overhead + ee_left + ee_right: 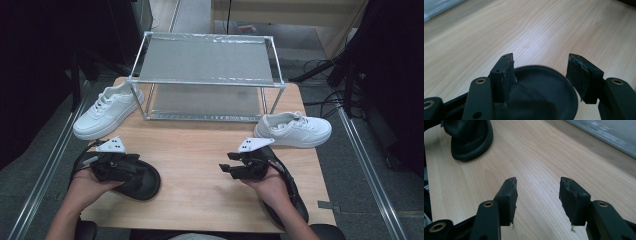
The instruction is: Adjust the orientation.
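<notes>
We logged the left gripper (131, 165) low over the black sandal (142, 181) near the table's front-left corner. In the left gripper view the jaws stood wide apart w/ nothing clamped, and the sandal's rounded end (541, 92) sat under and between them, approx centred; contact we couldn't tell. Sandal's long axis ran roughly left-right along the front edge, slightly diagonal, rounded end twd the table's middle. Which end was toe or heel we couldn't tell.

Right gripper (226, 167) hovered over bare wood of the table (200, 150) right of centre, jaws also wide apart and holding nothing. In the right gripper view the sandal (471, 140) lay well apart.

A second black sandal (292, 192) lay under the right hand (270, 185), long axis running front-to-back twd the front-right corner. White sneaker (107, 110) sat at the left edge, another white sneaker (294, 129) at the right edge, and the metal rack (207, 75) stood along the back edge btwn them.
</notes>
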